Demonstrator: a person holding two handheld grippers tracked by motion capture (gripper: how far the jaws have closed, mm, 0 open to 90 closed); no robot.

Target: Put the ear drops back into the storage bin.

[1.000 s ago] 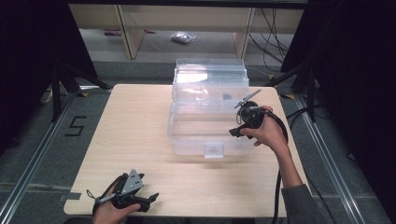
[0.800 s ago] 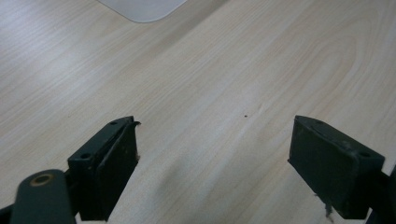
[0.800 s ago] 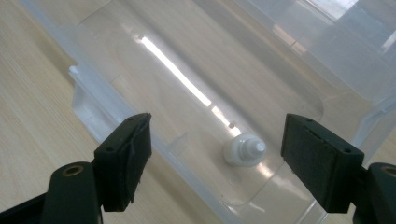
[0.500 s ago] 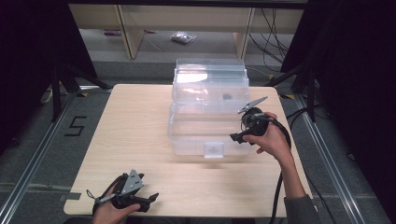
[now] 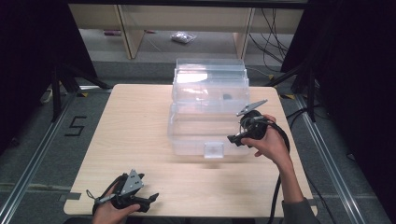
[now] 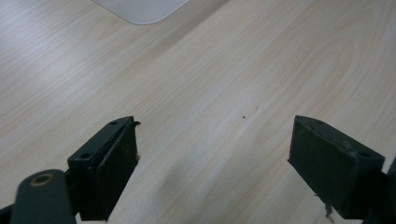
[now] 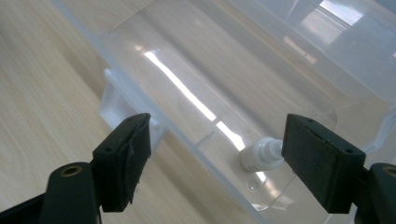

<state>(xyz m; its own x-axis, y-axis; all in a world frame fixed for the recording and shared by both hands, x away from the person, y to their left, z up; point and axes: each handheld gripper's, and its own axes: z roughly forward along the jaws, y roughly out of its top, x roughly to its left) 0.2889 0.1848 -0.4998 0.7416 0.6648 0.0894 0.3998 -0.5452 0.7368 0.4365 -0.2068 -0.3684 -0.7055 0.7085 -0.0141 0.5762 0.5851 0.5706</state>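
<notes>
A clear plastic box [image 5: 210,126] stands in the middle of the wooden table [image 5: 135,135], its lid raised at the back. My right gripper [image 5: 233,138] hovers by the box's front right corner, jaws open and pointing left at it. In the right gripper view the open right gripper [image 7: 219,122] frames the box wall [image 7: 177,93], and a small white bottle [image 7: 261,154] lies inside on the bottom. The front latch [image 7: 112,105] sticks out at the left. My left gripper [image 5: 150,201] rests at the table's near left edge, open over bare wood [image 6: 215,123].
A small dark thing [image 5: 227,96] sits in the back part of the box. A rounded clear plastic corner [image 6: 140,7] shows at the top of the left gripper view. Wooden shelving [image 5: 126,28] and cables [image 5: 275,28] lie beyond the table, with dark curtains at both sides.
The right hand has drifted slightly toward the near side of the table along the box's right front. The left gripper has stayed put.
</notes>
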